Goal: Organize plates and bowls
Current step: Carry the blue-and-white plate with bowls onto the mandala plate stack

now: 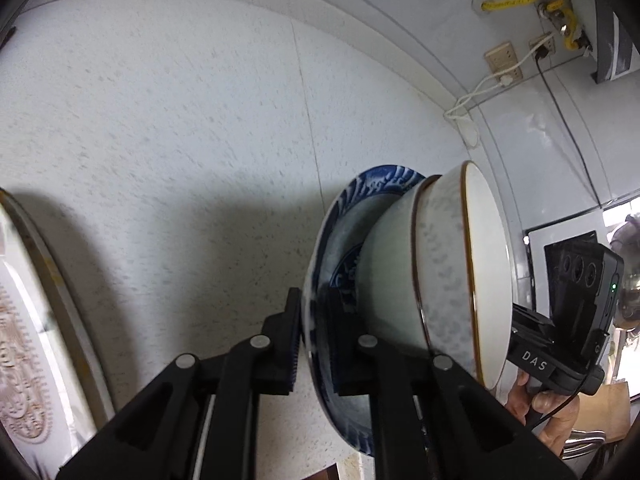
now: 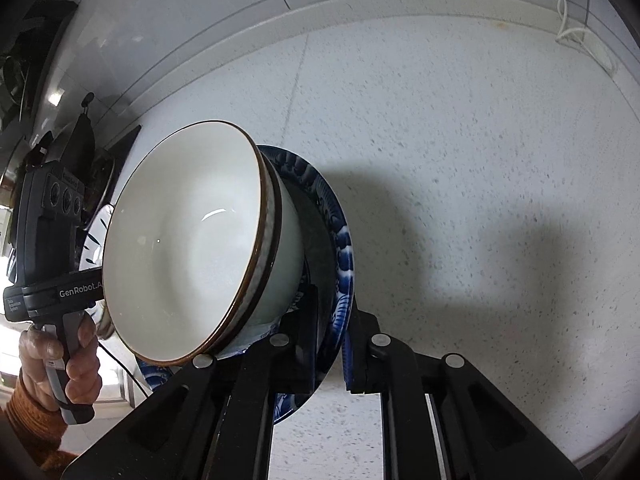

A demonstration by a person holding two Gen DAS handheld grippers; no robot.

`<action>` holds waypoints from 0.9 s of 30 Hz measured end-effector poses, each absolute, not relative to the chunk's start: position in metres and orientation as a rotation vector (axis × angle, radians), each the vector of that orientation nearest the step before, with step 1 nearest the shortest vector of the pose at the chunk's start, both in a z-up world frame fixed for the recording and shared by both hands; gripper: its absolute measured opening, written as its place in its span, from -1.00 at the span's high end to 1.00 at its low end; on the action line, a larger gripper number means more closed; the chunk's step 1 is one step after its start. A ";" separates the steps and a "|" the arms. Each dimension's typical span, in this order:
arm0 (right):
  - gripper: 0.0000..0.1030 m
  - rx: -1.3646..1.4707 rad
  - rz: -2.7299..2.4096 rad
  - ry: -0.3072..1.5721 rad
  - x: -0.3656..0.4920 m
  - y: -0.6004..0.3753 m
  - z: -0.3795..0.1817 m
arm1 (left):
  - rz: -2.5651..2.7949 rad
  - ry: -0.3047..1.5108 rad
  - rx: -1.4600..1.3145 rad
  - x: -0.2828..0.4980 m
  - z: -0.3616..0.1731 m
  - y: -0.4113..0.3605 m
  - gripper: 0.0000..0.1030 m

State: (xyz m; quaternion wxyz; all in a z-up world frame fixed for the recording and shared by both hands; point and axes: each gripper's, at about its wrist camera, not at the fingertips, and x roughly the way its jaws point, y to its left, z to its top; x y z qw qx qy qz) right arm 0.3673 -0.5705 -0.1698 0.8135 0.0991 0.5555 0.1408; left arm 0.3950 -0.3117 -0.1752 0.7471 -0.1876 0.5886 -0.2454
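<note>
Two nested white bowls [image 1: 448,280] [image 2: 188,240] on blue-patterned plate [image 1: 340,216] [image 2: 340,240], tilted

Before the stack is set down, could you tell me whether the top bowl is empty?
Empty: the right wrist view looks into the top bowl and shows only bare white glaze with a highlight, no food or liquid.

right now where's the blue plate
The blue plate is clamped at its rim by both grippers over the speckled countertop, with two nested white bowls stacked on it.
</note>
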 end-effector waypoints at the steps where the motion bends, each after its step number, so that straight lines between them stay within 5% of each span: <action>1: 0.79 0.207 0.305 1.177 0.368 -0.566 -0.165 | -0.531 1.276 -0.415 0.393 -0.168 -0.302 0.81; 13: 0.79 0.126 0.498 1.121 0.374 -0.435 -0.122 | -0.350 1.200 -0.420 0.354 -0.116 -0.141 0.81; 27: 0.79 0.098 0.589 1.213 0.357 -0.336 -0.161 | -0.263 1.215 -0.401 0.330 -0.159 -0.043 0.81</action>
